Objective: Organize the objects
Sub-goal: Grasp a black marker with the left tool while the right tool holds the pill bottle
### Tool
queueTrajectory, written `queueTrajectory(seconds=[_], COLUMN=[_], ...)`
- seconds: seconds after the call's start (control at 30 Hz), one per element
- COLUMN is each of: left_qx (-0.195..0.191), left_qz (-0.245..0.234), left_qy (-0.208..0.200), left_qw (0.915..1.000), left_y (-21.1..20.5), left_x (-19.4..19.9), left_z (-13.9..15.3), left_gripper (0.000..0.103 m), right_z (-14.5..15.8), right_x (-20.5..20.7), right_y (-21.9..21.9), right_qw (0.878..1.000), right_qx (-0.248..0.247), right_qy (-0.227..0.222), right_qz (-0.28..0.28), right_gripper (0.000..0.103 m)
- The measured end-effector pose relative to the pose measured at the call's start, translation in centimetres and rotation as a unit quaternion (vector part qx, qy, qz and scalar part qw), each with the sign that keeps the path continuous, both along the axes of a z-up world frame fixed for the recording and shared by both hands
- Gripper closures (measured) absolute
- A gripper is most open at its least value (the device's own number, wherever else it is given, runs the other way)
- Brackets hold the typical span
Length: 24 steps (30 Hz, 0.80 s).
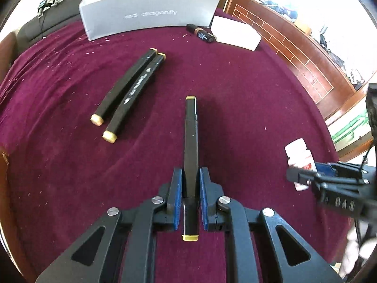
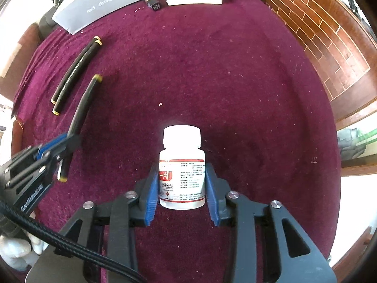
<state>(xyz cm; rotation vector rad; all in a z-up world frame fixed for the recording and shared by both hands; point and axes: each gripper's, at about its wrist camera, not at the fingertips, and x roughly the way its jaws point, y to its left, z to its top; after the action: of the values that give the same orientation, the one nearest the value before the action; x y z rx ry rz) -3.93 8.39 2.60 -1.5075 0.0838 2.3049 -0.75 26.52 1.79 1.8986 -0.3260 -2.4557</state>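
My left gripper is shut on a black marker with yellow end caps. The marker points away from me, just above the maroon cloth. Two more black markers lie side by side on the cloth, to the left and farther back. In the right wrist view my right gripper has its blue pads against both sides of a white pill bottle with a red-banded label. The bottle's cap points away from me. The left gripper with its marker shows at the left there.
A long grey box printed "red dragonfly" stands at the back of the cloth. A white box sits to its right, with a small black and orange item between them. Beyond the right edge is brick-patterned wood.
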Motion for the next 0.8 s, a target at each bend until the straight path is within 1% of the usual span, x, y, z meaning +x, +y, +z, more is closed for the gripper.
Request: queueTrajectory(seconds=[0.1,0.2,0.33,0.53,0.8], left_qx=[0.002,0.013,0.011,0.006,0.011], left_qz=[0.001,0.005,0.004,-0.002,0.006], left_qy=[-0.001,-0.012,-0.006,0.010,0.024], left_qw=[1.0000,0.9998,0.9999,0.9999,0.9996], left_y=[-0.5,-1.2,-1.8,-2.6,-4.5], left_x=[1.0,2.1,3.7,5.5,6.6], left_z=[0.6,1.1,1.9,3.0,4.2], left_gripper=[0.092,0.092,0.092,0.092,0.092], right_z=[0.0,-0.1,-0.2,0.0,1.4], right_x=[0.4,1.1,1.9,2.8,3.6], right_y=[0.3,0.6,0.6,0.8,-1.1], right_qw=[1.000,1.000,0.999,0.996,0.995], right_qx=[-0.012,-0.029,-0.043,-0.078,-0.100], right_qy=[-0.001,-0.004,-0.009,-0.018,-0.011], right_qz=[-0.004,-0.011,-0.017,-0.032,-0.021], right_gripper=[0.070,0.070,0.070,0.070,0.070])
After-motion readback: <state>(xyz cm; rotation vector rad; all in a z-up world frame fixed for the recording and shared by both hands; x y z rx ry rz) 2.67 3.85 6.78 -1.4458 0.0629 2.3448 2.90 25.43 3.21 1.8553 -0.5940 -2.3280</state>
